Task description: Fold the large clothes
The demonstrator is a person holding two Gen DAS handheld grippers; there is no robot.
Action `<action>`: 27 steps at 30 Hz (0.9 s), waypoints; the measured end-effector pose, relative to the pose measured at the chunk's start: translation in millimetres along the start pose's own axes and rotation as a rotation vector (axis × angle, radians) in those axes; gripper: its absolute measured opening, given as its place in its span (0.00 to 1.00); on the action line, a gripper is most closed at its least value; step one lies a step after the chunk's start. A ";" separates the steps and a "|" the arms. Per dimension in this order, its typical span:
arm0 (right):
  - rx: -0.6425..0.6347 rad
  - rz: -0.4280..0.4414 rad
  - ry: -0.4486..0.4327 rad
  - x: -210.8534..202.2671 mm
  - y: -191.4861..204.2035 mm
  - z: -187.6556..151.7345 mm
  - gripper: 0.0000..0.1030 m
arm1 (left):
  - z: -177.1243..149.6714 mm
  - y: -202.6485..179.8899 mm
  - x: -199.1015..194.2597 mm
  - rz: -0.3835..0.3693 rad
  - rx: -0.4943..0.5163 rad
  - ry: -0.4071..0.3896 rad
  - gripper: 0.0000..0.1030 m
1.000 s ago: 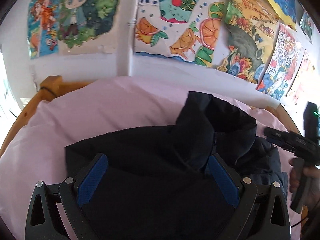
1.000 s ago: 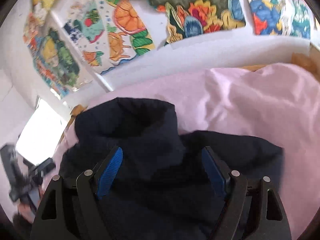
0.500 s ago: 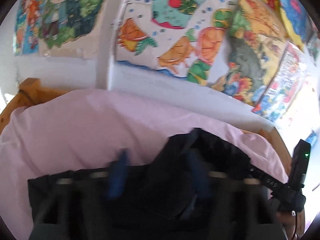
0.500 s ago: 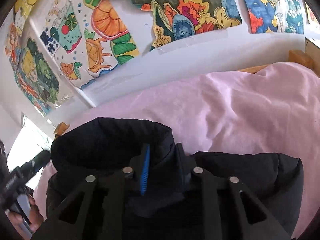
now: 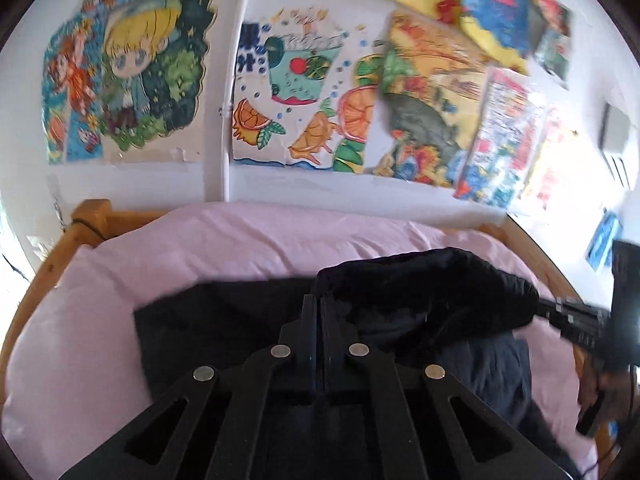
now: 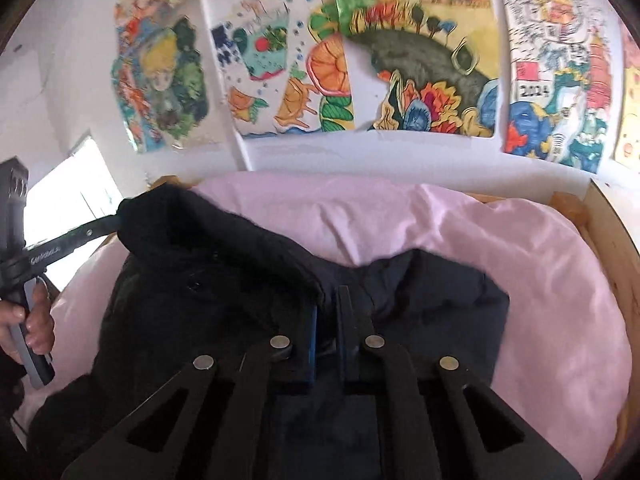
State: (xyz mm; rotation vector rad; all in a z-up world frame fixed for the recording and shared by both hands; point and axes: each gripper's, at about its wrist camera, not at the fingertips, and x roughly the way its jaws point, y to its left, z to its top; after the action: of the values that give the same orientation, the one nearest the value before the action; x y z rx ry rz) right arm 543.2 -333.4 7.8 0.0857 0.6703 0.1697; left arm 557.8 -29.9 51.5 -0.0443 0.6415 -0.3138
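A large dark navy padded jacket (image 5: 420,304) lies on a pink bed sheet (image 5: 248,240), its collar end raised in a fold between the two grippers. My left gripper (image 5: 316,304) is shut on the jacket fabric at the left end of the raised fold. My right gripper (image 6: 330,300) is shut on the jacket (image 6: 224,280) at the fold's right end. The right gripper also shows at the right edge of the left wrist view (image 5: 576,316). The left gripper also shows at the left edge of the right wrist view (image 6: 72,240).
The sheet (image 6: 540,260) covers a bed with a wooden frame (image 5: 84,220) on both sides (image 6: 612,240). A white wall with colourful drawings (image 5: 304,92) stands right behind the bed. A bright window (image 6: 76,192) is at the left.
Both grippers closed from wide open onto the jacket. They lifted its collar end, so the fold now stands higher above the sheet.
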 end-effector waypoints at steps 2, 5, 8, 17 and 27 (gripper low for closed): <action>-0.014 0.004 -0.030 -20.0 3.9 -17.6 0.06 | -18.7 -7.3 -17.8 0.006 0.035 0.004 0.02; -0.073 -0.020 -0.079 -36.7 11.7 -45.7 0.06 | -46.2 -13.6 -31.4 -0.005 0.072 0.021 0.02; -0.115 -0.043 -0.122 -36.4 13.2 -70.7 0.06 | -66.9 -11.7 -26.3 -0.015 0.073 0.046 0.02; -0.217 -0.113 -0.006 16.9 16.9 -106.5 0.05 | -99.3 8.1 18.6 -0.089 0.000 0.177 0.02; -0.315 -0.183 0.046 39.8 24.7 -129.3 0.05 | -68.6 19.9 -20.0 -0.183 -0.071 0.078 0.02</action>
State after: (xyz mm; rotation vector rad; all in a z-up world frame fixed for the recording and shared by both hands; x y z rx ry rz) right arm 489.9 -298.7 -114.1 -0.2821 0.6867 0.0991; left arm 507.3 -1.1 5.4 -0.1603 0.7271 -0.4715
